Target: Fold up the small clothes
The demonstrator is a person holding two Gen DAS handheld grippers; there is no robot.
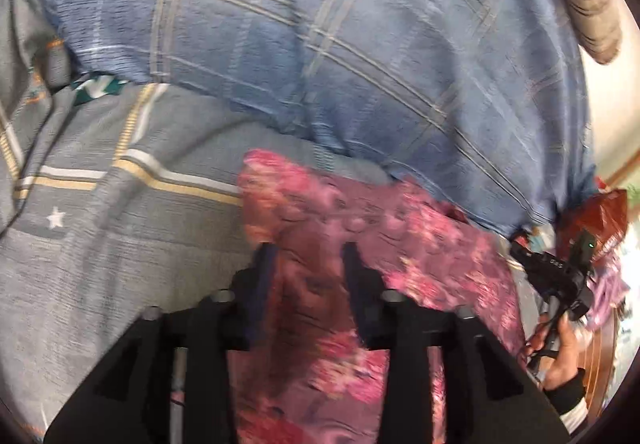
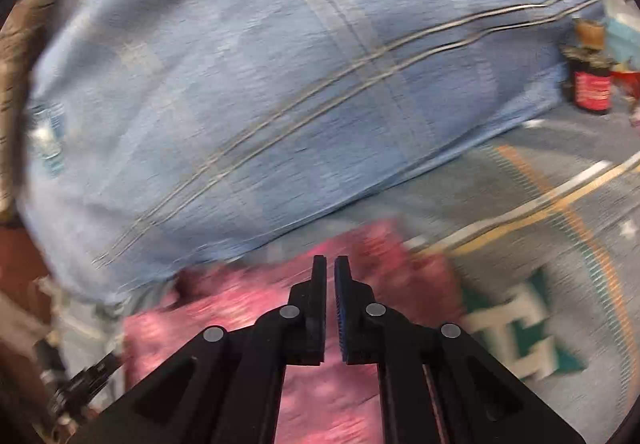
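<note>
The pink cloth (image 1: 360, 244) is lying on the grey bedsheet (image 1: 120, 244), just below a blue plaid pillow (image 1: 320, 43). The left gripper (image 1: 308, 252) is hovering over it, jaws partly apart with cloth showing between them. The right gripper (image 2: 330, 264) is over the same cloth, jaws nearly together, holding nothing visible.

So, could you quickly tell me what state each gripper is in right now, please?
Left gripper: open, fingers apart over the pink cloth, not clearly gripping it.
Right gripper: shut, nothing visibly between its fingers, pink cloth below.
</note>
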